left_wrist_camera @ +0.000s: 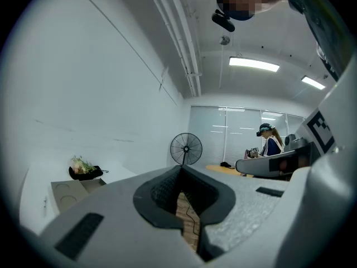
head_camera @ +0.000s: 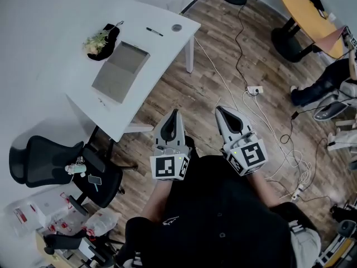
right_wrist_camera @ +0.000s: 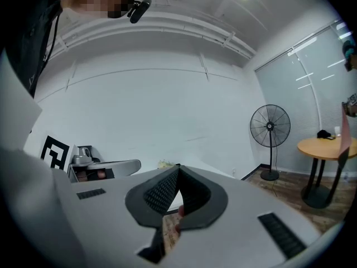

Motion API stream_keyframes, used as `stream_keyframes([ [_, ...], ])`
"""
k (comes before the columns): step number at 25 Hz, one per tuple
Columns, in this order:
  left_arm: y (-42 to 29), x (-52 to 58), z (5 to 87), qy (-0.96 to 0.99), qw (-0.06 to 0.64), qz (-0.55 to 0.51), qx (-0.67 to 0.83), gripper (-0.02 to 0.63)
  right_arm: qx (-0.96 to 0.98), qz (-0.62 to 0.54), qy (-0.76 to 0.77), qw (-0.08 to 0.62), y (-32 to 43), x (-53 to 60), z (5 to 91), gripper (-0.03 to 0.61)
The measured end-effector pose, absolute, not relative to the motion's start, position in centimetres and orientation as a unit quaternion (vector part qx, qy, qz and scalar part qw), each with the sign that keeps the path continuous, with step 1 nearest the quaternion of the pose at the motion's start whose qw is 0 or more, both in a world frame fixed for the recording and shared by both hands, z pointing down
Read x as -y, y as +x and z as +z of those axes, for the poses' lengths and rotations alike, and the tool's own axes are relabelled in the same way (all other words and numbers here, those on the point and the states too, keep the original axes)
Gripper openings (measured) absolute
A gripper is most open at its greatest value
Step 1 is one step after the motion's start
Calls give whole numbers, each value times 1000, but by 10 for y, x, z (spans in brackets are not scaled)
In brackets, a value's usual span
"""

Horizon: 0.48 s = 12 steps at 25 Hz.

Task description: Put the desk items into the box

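A white desk (head_camera: pixel 150 15) stands at the upper left in the head view. On it lie an open cardboard box (head_camera: pixel 121 71), a black bowl of flowers (head_camera: pixel 100 41), a black pen (head_camera: pixel 154 32) and a small round item (head_camera: pixel 177 27). I hold both grippers over the wooden floor, well short of the desk. My left gripper (head_camera: pixel 175 111) is shut and holds nothing; my right gripper (head_camera: pixel 218 109) is likewise shut and holds nothing. From the left gripper (left_wrist_camera: pixel 179 169) the box (left_wrist_camera: pixel 70 192) and the flowers (left_wrist_camera: pixel 83 167) show far off at the left. The right gripper (right_wrist_camera: pixel 177 169) faces a white wall.
A black office chair (head_camera: pixel 42 158) with small items on its seat stands left of me, with bags on the floor below it. Cables and a power strip (head_camera: pixel 254 89) run across the floor. A round orange table (head_camera: pixel 309 15), a standing fan (left_wrist_camera: pixel 186 148) and another person (left_wrist_camera: pixel 270 144) are at the right.
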<state>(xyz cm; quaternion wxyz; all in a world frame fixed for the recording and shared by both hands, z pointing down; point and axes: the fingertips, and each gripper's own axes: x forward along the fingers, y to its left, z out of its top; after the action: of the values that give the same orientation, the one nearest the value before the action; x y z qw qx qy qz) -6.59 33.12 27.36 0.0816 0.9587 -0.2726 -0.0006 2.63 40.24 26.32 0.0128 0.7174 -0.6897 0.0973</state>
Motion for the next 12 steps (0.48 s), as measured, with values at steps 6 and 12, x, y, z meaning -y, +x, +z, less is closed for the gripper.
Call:
stream_keyframes([
  [6,-52,-256,275,964,84,1,254,8,673,99,732,19,37,-333,264,-2],
  [12,-42,-201,272,970,76,-9,232,8,663,100,742,22,40,-278,268,-2],
])
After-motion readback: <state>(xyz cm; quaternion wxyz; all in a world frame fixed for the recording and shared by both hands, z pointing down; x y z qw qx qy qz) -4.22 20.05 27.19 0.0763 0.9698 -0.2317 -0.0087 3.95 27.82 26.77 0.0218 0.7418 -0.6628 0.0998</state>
